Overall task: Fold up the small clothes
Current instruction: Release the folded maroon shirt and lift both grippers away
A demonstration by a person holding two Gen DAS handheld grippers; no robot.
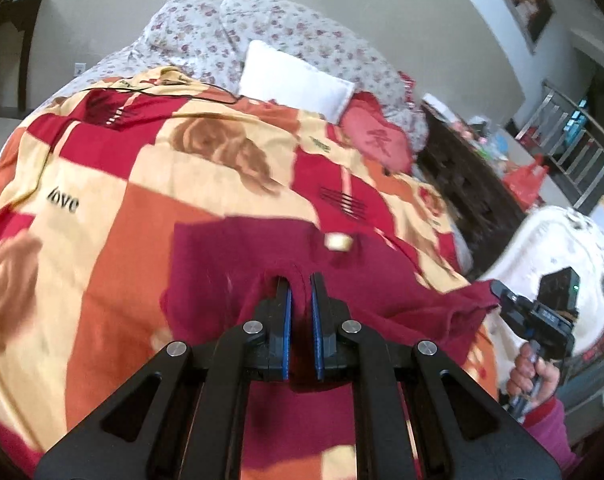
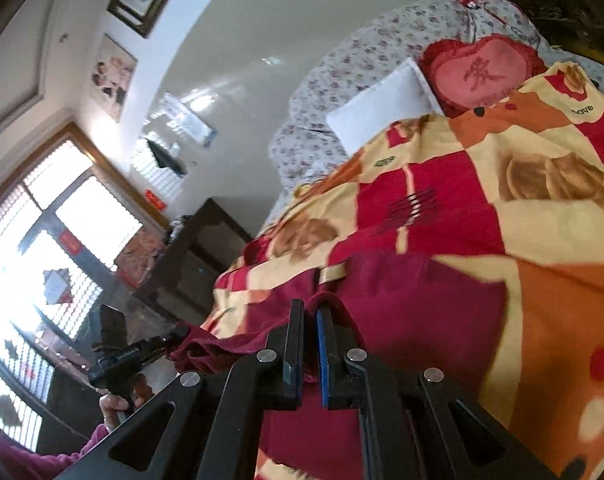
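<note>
The dark red garment [image 1: 238,264] lay on the red, orange and cream blanket [image 1: 114,208], at the blanket's near end, well short of the white pillow [image 1: 294,80] and the heart-shaped red cushion [image 1: 376,140] at its far end. The left gripper [image 1: 301,280] was clenched on a fold of the garment's near edge — cloth bunched between its blue pads. The right gripper [image 2: 311,308] pinched another part of the same edge [image 2: 422,300], jaws closed on the cloth. A small pale tag [image 1: 338,241] showed on the garment, just beyond the left gripper. In the left view, a hand [image 1: 532,376] gripped the right gripper's handle off the blanket's right side.
</note>
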